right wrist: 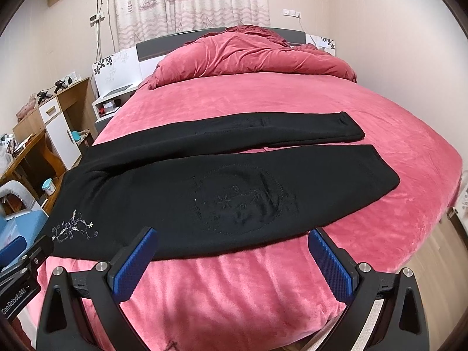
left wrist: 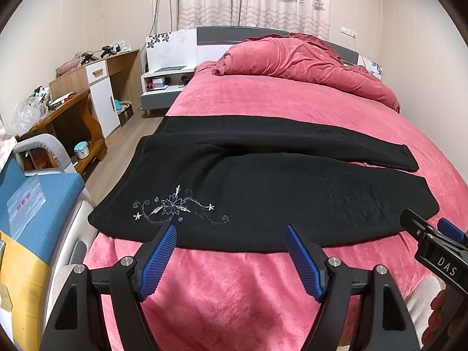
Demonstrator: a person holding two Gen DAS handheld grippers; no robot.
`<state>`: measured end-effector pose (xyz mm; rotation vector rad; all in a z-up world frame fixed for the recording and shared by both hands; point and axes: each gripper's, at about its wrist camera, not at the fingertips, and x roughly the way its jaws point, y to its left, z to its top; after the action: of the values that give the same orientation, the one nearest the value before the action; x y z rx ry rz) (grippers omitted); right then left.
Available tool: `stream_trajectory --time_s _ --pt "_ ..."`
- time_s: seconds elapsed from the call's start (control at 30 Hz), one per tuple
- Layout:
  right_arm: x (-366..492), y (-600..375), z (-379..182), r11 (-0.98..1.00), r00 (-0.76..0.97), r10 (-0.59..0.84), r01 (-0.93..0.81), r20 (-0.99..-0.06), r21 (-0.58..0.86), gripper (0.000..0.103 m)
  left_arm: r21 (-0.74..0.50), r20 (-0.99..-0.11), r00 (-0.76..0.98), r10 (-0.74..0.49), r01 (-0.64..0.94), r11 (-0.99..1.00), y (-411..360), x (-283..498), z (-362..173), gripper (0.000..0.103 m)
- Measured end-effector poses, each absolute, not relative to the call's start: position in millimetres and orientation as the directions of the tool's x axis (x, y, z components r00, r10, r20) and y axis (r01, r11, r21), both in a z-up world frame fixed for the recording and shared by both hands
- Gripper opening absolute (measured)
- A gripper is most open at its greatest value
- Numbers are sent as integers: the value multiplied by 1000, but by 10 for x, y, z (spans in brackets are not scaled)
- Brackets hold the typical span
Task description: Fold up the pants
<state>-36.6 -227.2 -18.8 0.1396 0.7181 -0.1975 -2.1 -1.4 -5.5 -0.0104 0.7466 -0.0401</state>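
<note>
Black pants [left wrist: 257,187] lie flat across the pink bed [left wrist: 263,99], waist to the left and both legs running right, with silver flower embroidery [left wrist: 172,207] near the waist. In the right wrist view the same pants [right wrist: 204,181] show a dark round embroidery [right wrist: 242,199] on the near leg. My left gripper [left wrist: 231,231] is open, hovering at the pants' near edge with nothing between its blue pads [left wrist: 159,260]. My right gripper [right wrist: 232,234] is also open at the near edge of the front leg, empty. Each gripper shows at the other view's edge: the right gripper [left wrist: 433,231] and the left gripper [right wrist: 26,257].
A crumpled pink duvet [left wrist: 304,61] is heaped at the headboard. Left of the bed stand a grey-white nightstand [left wrist: 163,84], a wooden desk [left wrist: 73,108] with clutter, and a blue-cushioned chair [left wrist: 38,193]. Pink bedding [right wrist: 228,292] hangs over the near edge below the pants.
</note>
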Motion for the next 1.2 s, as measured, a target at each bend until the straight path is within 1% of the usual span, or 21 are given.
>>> stream_trajectory --time_s 0.5,0.63,0.7,0.77,0.8,0.83,0.9,0.97,1.07,1.13,1.2 --pt "-356 -2258 -220 973 730 -135 226 -670 51 103 -23 -686 726 -41 35 999 -16 -7 -87 78" --pt "-326 -2282 -274 975 717 -126 219 -685 49 103 -32 -704 709 -42 28 999 10 32 -146 78" --pt "-282 -2326 -336 976 701 -115 212 -704 52 103 -72 -733 677 -74 32 997 68 91 -207 78" --pt "-232 -2422 -422 974 680 -98 215 -727 69 103 -166 -771 619 -148 29 986 177 182 -313 78" --pt "-213 -2488 -467 972 671 -89 221 -736 83 103 -237 -786 586 -199 12 971 266 238 -392 78" --pt "-195 -2550 -498 969 664 -85 229 -743 93 103 -271 -796 564 -219 -10 962 326 281 -452 78" --pt "-157 -2727 -587 959 643 -83 259 -761 115 103 -287 -822 528 -213 -61 956 429 368 -558 78" --pt "-126 -2953 -674 944 624 -77 296 -778 144 103 -306 -826 521 -217 -90 948 531 427 -635 78" --pt "-92 -3332 -797 912 601 -57 356 -797 203 103 -367 -819 517 -247 -143 919 713 524 -755 78" --pt "-70 -3578 -874 889 586 -44 393 -809 236 103 -424 -798 536 -277 -170 890 854 585 -853 77" --pt "-45 -3786 -935 871 575 -45 423 -817 250 102 -452 -794 539 -282 -212 867 967 634 -934 76"
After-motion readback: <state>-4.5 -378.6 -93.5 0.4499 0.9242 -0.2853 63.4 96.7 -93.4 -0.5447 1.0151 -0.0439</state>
